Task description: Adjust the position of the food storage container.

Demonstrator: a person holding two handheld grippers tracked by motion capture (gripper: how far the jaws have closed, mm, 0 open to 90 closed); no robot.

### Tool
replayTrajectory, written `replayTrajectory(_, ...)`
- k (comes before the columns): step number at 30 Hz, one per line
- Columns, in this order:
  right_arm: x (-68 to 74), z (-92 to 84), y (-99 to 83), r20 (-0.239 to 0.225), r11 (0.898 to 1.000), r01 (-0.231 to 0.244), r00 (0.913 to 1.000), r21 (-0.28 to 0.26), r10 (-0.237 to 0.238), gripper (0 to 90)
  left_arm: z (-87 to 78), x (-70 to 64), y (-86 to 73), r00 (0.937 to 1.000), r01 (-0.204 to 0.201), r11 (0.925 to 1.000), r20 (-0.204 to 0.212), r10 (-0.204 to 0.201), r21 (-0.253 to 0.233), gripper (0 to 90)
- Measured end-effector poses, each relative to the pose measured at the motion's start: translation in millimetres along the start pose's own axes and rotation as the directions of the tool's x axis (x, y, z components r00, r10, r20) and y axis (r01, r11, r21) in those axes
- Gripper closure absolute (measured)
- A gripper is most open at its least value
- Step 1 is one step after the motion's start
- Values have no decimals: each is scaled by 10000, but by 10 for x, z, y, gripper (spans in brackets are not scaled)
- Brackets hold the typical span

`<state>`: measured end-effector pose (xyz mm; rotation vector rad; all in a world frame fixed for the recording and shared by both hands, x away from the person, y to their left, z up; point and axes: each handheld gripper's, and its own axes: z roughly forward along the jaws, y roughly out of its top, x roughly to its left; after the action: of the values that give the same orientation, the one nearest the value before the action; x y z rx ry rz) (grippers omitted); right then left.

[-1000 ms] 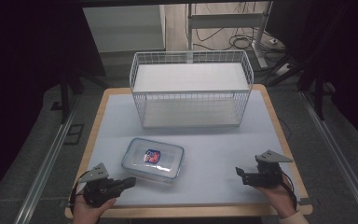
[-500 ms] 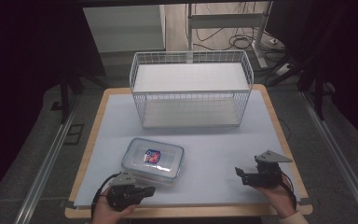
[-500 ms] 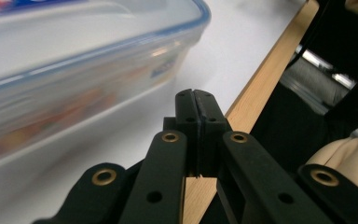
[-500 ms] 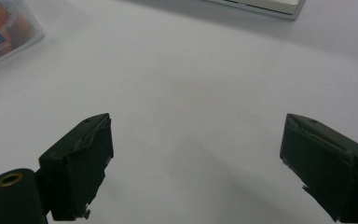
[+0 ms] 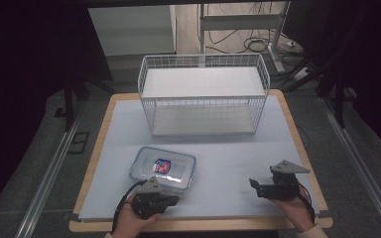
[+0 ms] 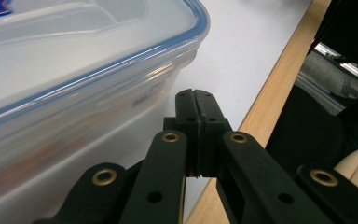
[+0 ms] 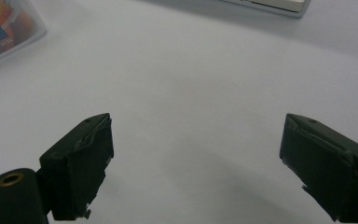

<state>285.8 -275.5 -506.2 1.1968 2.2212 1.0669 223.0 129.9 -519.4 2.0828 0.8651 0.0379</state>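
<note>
At the near edge of the table (image 5: 297, 124), the left gripper (image 5: 171, 200) is held low in a hand (image 5: 131, 223) that is cut off by the bottom of the high view; its fingers (image 6: 196, 109) are seen pressed together with nothing between them, their tips just beside the near wall of the clear plastic container (image 5: 162, 168). Whether the tips touch that wall cannot be told. In the left gripper view the container is cut off at the top and left, and what lies inside is blurred behind the cloudy wall; a blue band is made out along the rim of its lid. The right gripper (image 5: 254, 185) is held well apart, towards the right side of the table, and its fingers (image 7: 81, 163) are spread wide over bare table with nothing between them. A corner of the container is caught at the upper left of the right gripper view, with a colourful label too blurred to be read. The container is set on the table's near left part, its lid closed and a red and blue label showing through. Farther back, a white wire basket (image 5: 203, 94) is placed near the far edge; beyond it, cables and stands are half lost in the dark.
</note>
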Motion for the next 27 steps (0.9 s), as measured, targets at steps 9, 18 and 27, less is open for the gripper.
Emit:
replayTrajectory(9, -10, 0, -2, 12, 10000, -24, 10000, 8, 24, 98, 118, 13, 96, 9999, 52, 9999, -105, -51, 128, 900)
replayTrajectory(18, -12, -8, 3, 14, 10000, -33, 10000, -13, 34, 98, 211, 4, 164, 9997, 81, 9999, -220, -78, 152, 900)
replayTrajectory(27, -9, -17, 10, -25, 10000, -18, 10000, -63, 17, 105, 368, 47, 319, 9984, 453, 9990, -324, -455, -51, 900)
